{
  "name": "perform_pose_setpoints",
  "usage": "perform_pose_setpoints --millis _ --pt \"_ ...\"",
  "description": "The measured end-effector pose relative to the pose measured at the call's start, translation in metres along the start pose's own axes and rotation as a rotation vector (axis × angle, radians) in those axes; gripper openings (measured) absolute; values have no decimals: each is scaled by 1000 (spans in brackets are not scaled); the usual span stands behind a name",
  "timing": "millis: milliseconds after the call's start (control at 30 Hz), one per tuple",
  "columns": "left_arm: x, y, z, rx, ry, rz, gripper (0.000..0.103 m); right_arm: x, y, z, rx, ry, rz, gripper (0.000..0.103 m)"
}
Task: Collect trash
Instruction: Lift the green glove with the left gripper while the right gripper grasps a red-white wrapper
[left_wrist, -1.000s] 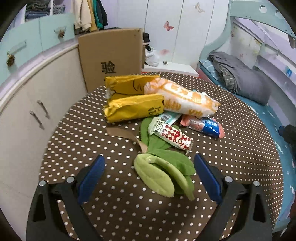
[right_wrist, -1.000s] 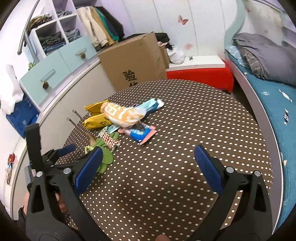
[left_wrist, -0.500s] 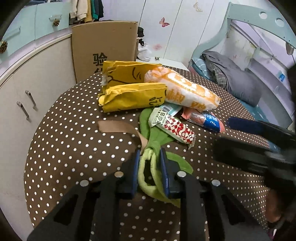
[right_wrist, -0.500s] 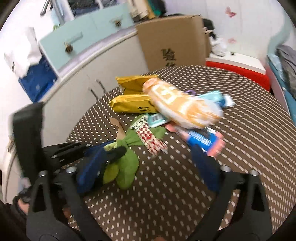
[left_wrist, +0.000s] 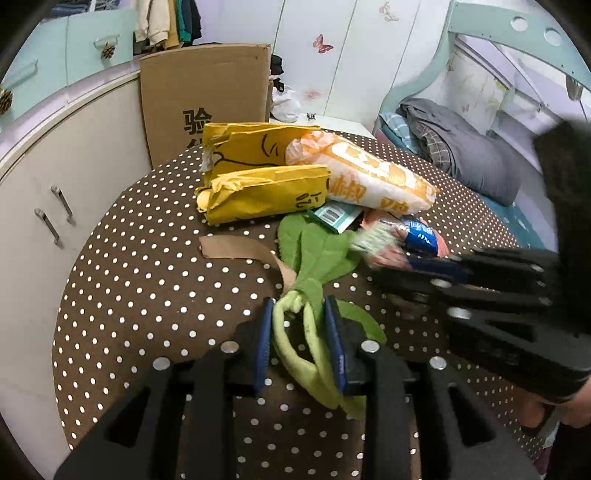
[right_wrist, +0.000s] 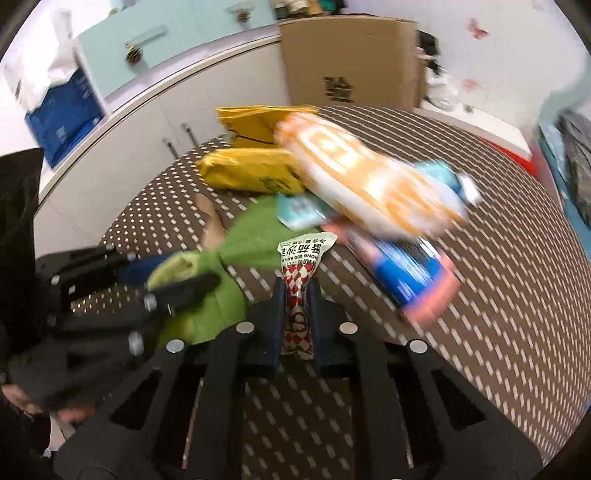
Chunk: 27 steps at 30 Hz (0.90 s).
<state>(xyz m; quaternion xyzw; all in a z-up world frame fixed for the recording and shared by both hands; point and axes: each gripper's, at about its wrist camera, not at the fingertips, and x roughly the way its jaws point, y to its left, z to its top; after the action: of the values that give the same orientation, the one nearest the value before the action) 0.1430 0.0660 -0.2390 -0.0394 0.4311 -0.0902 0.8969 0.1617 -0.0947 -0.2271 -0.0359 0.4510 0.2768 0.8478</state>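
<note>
On the brown polka-dot table (left_wrist: 147, 295) lies a heap of trash. My left gripper (left_wrist: 299, 306) has a green leaf-shaped cloth (left_wrist: 317, 251) between its blue pads, which touch it on both sides while the jaws are opening slightly. My right gripper (right_wrist: 297, 291) is shut on a red-and-white checked sachet (right_wrist: 301, 258), pinched at its lower end. The left wrist view shows the right gripper (left_wrist: 424, 266) reaching in from the right, the sachet (left_wrist: 376, 240) blurred at its tip. In the right wrist view, the left gripper (right_wrist: 173, 275) sits at the left on the green cloth (right_wrist: 251, 240).
Two yellow packets (left_wrist: 266, 192), an orange-and-white bag (left_wrist: 369, 173), a blue-and-red wrapper (left_wrist: 421, 236), a teal packet (left_wrist: 334, 216) and a brown paper strip (left_wrist: 236, 249) lie on the table. A cardboard box (left_wrist: 207, 96) stands behind, cabinets (left_wrist: 55, 184) left, a bed (left_wrist: 461, 147) right.
Both grippers stood open a second ago. The left closed on the green cloth. The right swung left and down to the heap and shut on the checked sachet.
</note>
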Motion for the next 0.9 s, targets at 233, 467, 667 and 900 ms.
perform_pose_setpoints --millis 233,467,667,900 --pt "-1 -4 4 3 18 -65 8 -40 -33 -37 100 -30 -24 13" --pt "-29 -23 2 32 -34 -120 7 -75 -61 -55 188 -98 -41 13" --pt "-58 -47 5 70 -86 -163 7 -109 -74 -53 214 -174 -50 13" --pt "-88 -89 24 155 -159 -222 7 -166 -91 -51 233 -296 -84 13"
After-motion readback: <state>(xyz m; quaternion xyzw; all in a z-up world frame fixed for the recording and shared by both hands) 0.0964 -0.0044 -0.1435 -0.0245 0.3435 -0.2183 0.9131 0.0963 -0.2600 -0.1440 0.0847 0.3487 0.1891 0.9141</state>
